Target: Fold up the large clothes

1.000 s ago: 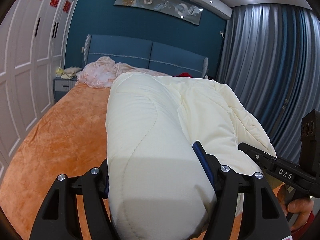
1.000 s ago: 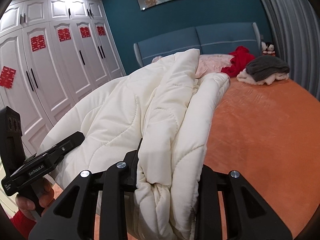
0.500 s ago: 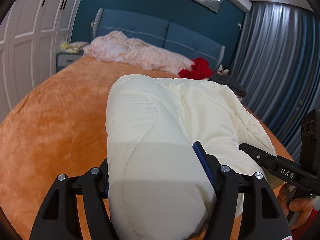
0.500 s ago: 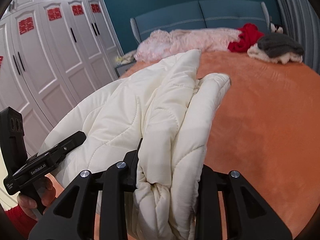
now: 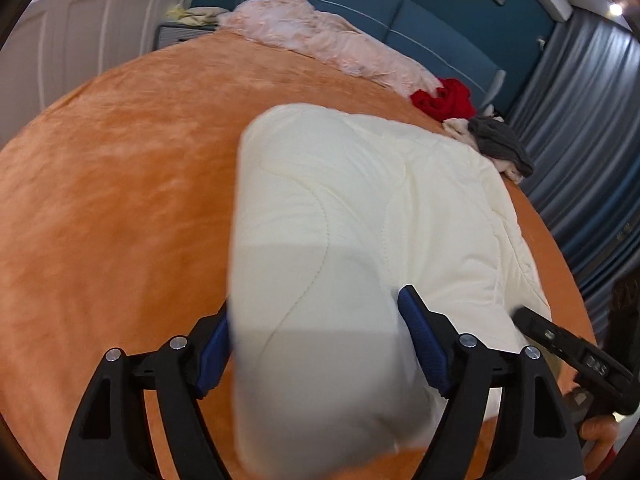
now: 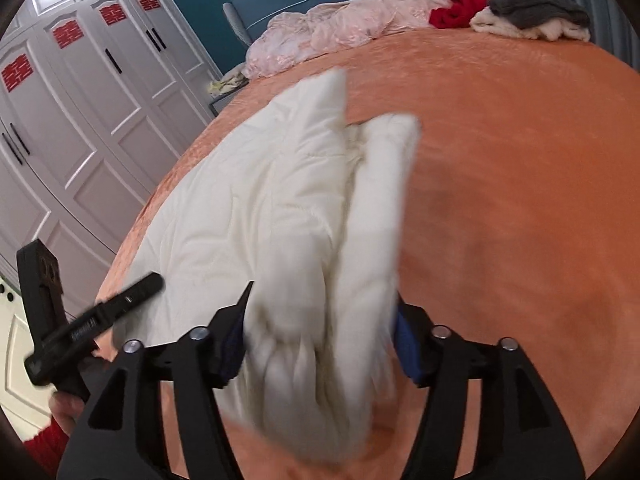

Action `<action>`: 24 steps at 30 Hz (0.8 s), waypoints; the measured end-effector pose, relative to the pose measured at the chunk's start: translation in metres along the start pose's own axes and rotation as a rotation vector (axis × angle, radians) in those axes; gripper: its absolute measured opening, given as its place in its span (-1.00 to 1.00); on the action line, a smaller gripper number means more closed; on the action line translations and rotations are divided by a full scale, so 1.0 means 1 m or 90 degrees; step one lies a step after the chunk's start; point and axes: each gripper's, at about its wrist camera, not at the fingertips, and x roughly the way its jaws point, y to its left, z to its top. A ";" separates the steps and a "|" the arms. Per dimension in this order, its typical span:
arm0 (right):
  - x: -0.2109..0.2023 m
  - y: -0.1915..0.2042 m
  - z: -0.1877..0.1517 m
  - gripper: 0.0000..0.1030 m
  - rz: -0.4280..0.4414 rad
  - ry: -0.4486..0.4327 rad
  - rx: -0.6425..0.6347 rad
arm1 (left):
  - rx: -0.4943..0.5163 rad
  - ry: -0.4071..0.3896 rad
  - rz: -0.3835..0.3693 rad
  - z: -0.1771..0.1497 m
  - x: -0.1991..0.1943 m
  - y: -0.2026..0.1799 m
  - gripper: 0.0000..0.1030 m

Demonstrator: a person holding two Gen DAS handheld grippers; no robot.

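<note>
A cream quilted garment (image 5: 360, 208) lies folded lengthwise on the orange bed cover (image 5: 120, 184). In the left wrist view its near end bulges between the jaws of my left gripper (image 5: 316, 320), which are opening; the blue pads (image 5: 214, 344) show beside the cloth. In the right wrist view the bunched other end of the garment (image 6: 320, 280), blurred by motion, sits between the jaws of my right gripper (image 6: 320, 320), which are opening too, with a gap at each pad. Each view shows the other gripper low at the garment's far side.
At the blue headboard (image 5: 420, 20) lie a pink crumpled quilt (image 6: 340, 28), a red garment (image 6: 460, 4) and a grey and cream pile (image 6: 532, 16). White wardrobe doors (image 6: 80, 92) stand on the left, grey curtains (image 5: 580, 120) on the right. A hand with a red sleeve (image 6: 56, 420) holds the left gripper.
Both grippers have come down and tilted toward the bed, lowering the garment onto the cover. Both sets of jaws have widened, the right one much more, and the cloth is slipping loose.
</note>
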 end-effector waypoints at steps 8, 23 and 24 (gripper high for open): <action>-0.062 0.018 0.029 -0.48 -0.091 -0.059 -0.062 | 0.101 -0.040 0.157 0.038 -0.040 -0.032 0.47; 0.102 0.037 0.076 -0.76 -0.140 -0.001 -0.098 | 0.115 0.011 0.248 0.076 0.099 -0.048 0.29; 0.108 0.032 0.072 -0.76 -0.135 -0.004 -0.094 | 0.106 0.007 0.242 0.075 0.103 -0.045 0.30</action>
